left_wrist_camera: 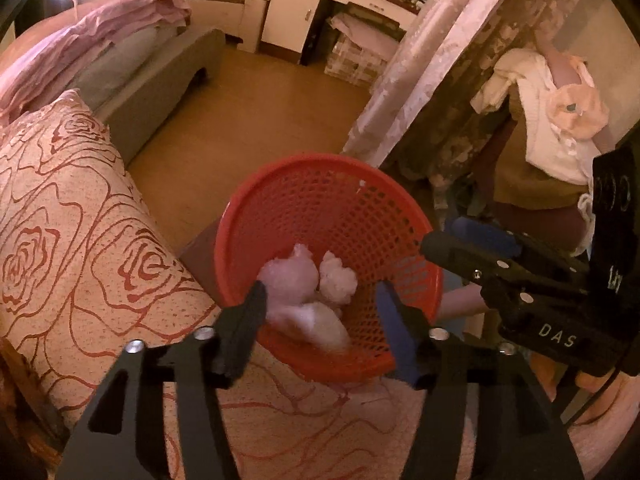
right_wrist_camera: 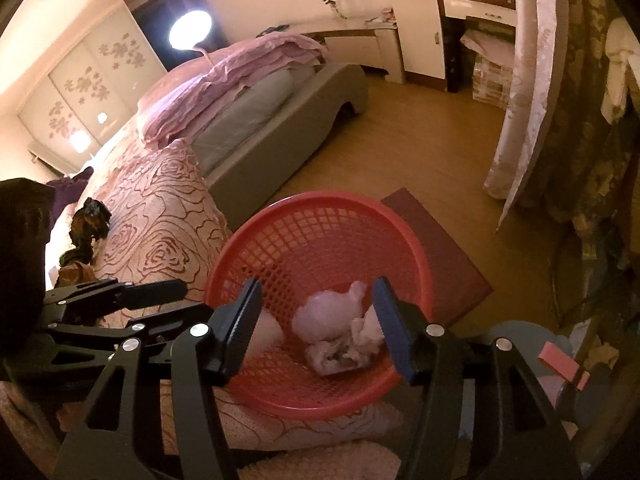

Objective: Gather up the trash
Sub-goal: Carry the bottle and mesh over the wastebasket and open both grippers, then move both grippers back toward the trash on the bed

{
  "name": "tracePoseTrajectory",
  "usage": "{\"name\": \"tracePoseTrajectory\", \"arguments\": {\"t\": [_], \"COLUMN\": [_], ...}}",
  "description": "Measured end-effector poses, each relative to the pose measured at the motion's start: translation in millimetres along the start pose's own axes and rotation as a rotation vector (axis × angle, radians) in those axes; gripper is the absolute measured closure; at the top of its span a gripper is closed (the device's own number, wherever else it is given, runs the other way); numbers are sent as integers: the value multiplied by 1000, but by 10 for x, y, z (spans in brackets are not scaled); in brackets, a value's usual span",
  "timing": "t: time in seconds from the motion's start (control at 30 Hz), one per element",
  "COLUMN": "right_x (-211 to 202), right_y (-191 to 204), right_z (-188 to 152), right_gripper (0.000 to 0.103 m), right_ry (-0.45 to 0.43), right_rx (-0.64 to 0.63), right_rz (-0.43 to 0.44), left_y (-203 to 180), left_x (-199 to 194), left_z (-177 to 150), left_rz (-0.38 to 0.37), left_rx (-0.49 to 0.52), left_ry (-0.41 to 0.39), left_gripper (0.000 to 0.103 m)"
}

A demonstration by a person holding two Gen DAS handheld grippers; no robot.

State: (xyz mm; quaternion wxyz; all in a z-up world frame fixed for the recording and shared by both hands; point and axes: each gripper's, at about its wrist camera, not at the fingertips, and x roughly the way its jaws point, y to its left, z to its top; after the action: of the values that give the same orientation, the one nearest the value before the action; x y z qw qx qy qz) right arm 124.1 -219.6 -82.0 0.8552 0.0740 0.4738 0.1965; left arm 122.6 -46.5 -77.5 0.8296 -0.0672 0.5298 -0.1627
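Bed with pink rose-pattern cover fills left side. Wooden floor beyond, curtain at right. Red mesh basket sits beside bed edge, partly over dark red mat. Crumpled white tissues lie at basket bottom, bunched together. Left gripper hangs over basket, jaws spread wide, holding nothing. Right gripper likewise above basket, jaws wide apart, empty.

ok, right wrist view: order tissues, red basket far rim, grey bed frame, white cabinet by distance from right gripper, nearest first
1. tissues, between the right gripper's fingers, in the basket
2. red basket far rim, just beyond
3. grey bed frame, left across the floor
4. white cabinet, far wall
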Motion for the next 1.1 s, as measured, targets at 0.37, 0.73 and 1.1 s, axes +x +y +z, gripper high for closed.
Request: {"name": "tracePoseTrajectory", "arguments": {"t": [0.37,0.73,1.1], "right_x": [-122,-168,-114], "right_y": [95,331,756], "right_z": [-1,-37,-91], "right_gripper": [47,47,47], "right_ry": [-32,-43,-19], "right_rx": [-23,-70,-153], "right_rz": [-16,15,73], "left_y": [135,289,519], "left_x": [-243,-638,-1051], "left_z": [-67,-198,-391], "left_rz": [60,103,164], "left_rx": [-41,-92,-168], "left_ry": [-62,-147,-228], "left_gripper": [37,35,34]}}
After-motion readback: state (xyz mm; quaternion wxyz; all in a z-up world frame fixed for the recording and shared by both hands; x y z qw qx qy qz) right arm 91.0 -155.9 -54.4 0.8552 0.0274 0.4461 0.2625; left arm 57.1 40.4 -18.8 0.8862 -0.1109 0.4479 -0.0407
